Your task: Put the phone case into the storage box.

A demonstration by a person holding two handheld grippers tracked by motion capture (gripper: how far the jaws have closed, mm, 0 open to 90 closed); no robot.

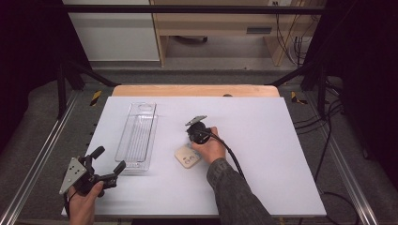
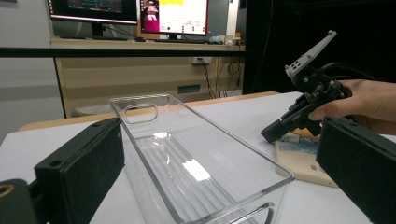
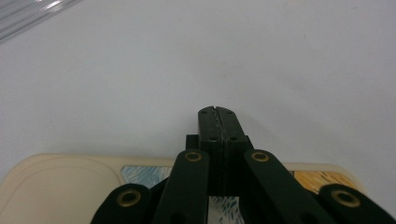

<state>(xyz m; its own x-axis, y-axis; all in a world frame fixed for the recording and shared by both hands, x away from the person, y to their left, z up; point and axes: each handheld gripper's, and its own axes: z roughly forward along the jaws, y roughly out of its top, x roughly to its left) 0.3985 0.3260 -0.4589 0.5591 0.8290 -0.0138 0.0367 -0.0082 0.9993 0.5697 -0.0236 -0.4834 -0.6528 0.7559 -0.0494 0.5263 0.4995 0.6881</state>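
My left tool [image 1: 104, 165] sits nearest me, spread wide with nothing between its black padded jaws, low at the near left of the white counter [image 1: 263, 140]. Past it, my right tool [image 3: 218, 116] is pressed together with nothing in it, tipped down over the flat cream tile [image 1: 187, 156]: a rounded-corner slab, smooth, with blue and orange patches printed on top. Beyond to the left lies the long clear plastic tray [image 1: 137, 136], ribbed on its floor.

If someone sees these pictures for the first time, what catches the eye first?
First, the clear plastic tray lying lengthwise left of the table's middle. Next, the right claw, jaws shut, over a beige phone case lying flat beside the tray. The left claw stands open at the near left corner.
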